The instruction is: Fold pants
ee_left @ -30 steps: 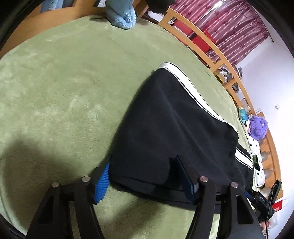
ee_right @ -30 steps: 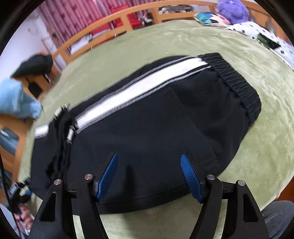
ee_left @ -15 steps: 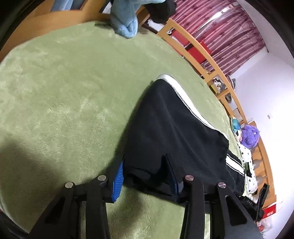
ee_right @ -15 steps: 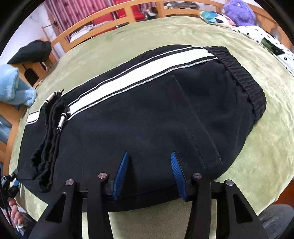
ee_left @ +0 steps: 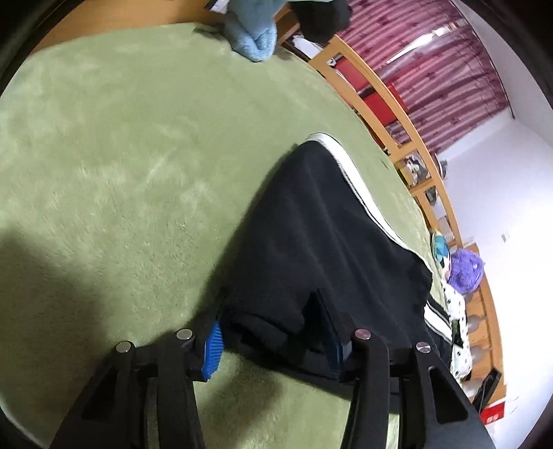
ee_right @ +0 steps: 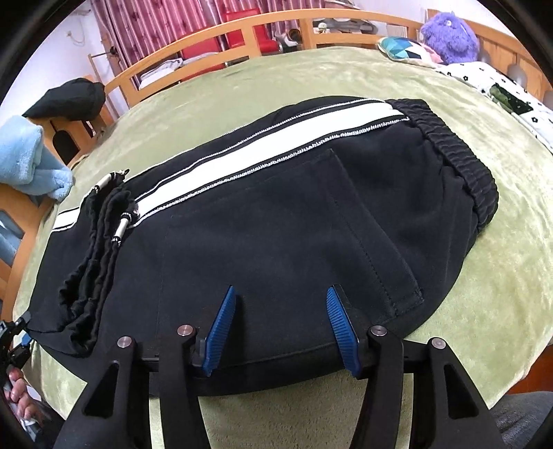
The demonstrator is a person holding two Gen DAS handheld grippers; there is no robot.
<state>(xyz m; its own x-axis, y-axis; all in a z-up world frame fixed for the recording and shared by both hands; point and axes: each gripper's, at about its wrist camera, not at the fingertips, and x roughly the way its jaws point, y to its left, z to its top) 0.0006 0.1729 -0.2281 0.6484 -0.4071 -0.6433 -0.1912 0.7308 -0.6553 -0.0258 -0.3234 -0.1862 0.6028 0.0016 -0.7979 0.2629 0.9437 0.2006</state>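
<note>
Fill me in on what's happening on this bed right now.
A person holding a gripper in each hand is folding black pants with a white side stripe on a green blanket. The pants already lie folded into a compact stack. The left gripper has its fingers open around the stack's near corner; the right gripper sits open at the near edge, gripping nothing. A blue towel and a purple plush toy sit at the bed's edges.
</note>
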